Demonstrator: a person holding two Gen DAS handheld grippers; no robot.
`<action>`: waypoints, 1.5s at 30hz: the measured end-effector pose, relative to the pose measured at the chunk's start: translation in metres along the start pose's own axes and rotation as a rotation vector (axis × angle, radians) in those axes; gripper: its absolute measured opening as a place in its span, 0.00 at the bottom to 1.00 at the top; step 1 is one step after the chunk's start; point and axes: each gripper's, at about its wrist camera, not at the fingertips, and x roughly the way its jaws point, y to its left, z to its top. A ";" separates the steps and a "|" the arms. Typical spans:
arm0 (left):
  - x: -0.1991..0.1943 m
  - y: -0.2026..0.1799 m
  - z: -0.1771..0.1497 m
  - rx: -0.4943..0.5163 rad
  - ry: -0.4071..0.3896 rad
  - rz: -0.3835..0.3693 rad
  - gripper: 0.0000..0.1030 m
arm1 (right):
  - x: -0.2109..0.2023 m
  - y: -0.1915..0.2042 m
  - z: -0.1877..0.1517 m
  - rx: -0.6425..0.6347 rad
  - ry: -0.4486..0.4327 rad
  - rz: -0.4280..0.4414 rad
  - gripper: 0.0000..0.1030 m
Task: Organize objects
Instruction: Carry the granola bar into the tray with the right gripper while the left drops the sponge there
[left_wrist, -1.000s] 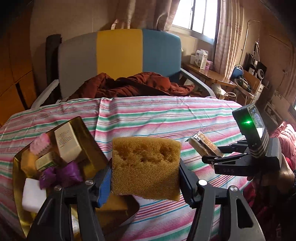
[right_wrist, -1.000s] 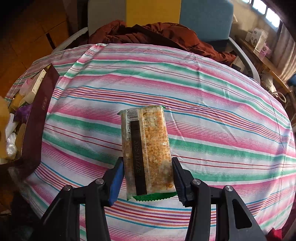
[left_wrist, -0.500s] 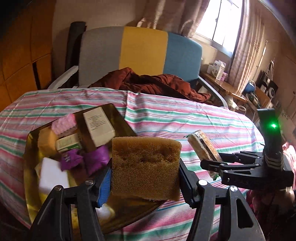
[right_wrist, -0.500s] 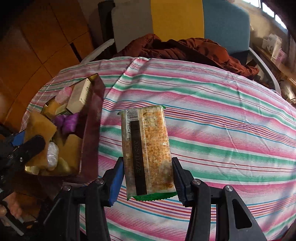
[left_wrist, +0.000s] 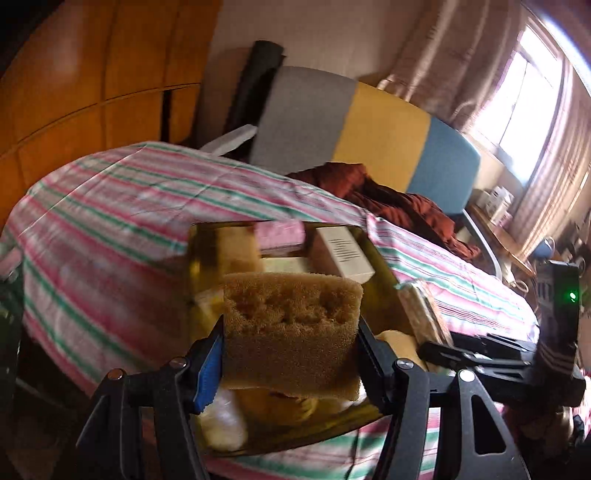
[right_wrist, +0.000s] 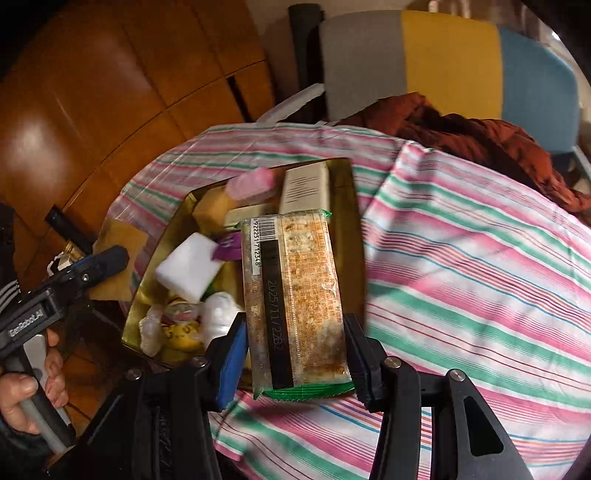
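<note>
My left gripper (left_wrist: 291, 354) is shut on a brown sponge (left_wrist: 291, 325) and holds it over the near end of a gold box (left_wrist: 384, 280) on the striped tablecloth. The box holds a cream carton (left_wrist: 341, 254), a pink item (right_wrist: 251, 182), a white block (right_wrist: 188, 266) and several small packets. My right gripper (right_wrist: 293, 354) is shut on a flat snack packet (right_wrist: 295, 299) with a printed date, held above the box's right wall (right_wrist: 356, 221). The left gripper (right_wrist: 107, 258) with its sponge (right_wrist: 114, 236) shows at the box's left side.
A chair with a grey, yellow and blue back (right_wrist: 424, 55) stands behind the table with a rust-red jacket (right_wrist: 472, 136) on it. Wooden cabinet doors (right_wrist: 92, 110) fill the left. A hand (right_wrist: 26, 380) grips the left handle. Striped cloth (right_wrist: 480, 266) spreads to the right.
Both grippers have swung left across the table, so the gold box now lies right under the sponge and the snack packet. Neither grip has changed.
</note>
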 end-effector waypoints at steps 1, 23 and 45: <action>-0.001 0.004 -0.001 -0.004 0.001 0.000 0.61 | 0.006 0.006 0.003 -0.004 0.001 0.005 0.49; 0.064 -0.038 0.005 -0.004 0.098 -0.080 0.62 | 0.039 -0.010 0.011 0.154 0.027 -0.080 0.62; 0.078 -0.032 0.003 0.002 0.106 0.030 0.80 | 0.029 0.004 -0.012 0.070 -0.006 -0.162 0.80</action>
